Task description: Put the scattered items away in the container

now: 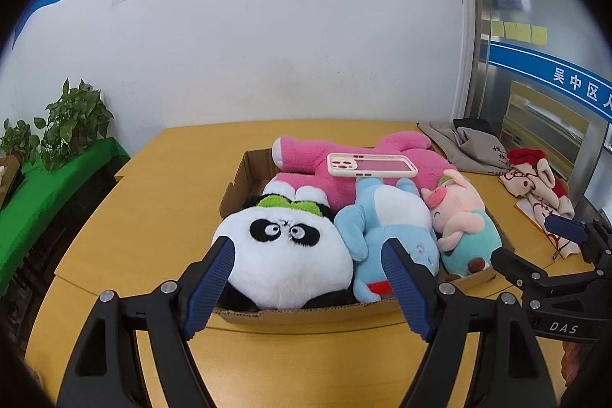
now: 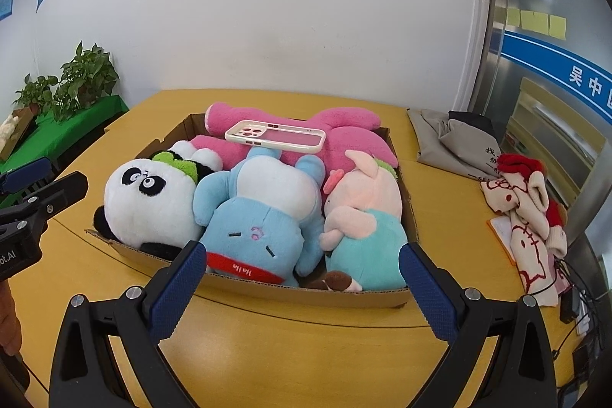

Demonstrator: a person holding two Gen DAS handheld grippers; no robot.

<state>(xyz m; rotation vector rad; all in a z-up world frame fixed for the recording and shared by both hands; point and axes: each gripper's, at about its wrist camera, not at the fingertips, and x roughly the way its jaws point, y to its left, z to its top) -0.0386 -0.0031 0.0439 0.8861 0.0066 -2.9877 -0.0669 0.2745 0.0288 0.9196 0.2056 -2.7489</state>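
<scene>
1. Cardboard forms the shallow box (image 2: 267, 287) in the middle of the yellow tabletop (image 2: 267, 343); it serves as the container.
2. Four plush toys fill it: a panda (image 2: 153, 209), a blue toy (image 2: 264, 228), a pig (image 2: 363, 228) and a pink toy (image 2: 344, 136) across the back, packed side by side so all fit.
3. A phone case (image 2: 275, 136) lies flat on the pink toy, probably because no floor space is left.
4. The left gripper (image 1: 310, 285) and the right gripper (image 2: 302, 289) hover at the box's near edge, fingers spread wide and holding nothing.
5. Judging by this, the tidying looks nearly finished; a gray cloth bag (image 2: 455, 144) and a red-and-cream fabric bundle (image 2: 524, 213) remain on the tabletop to the right, well apart from the box.
</scene>
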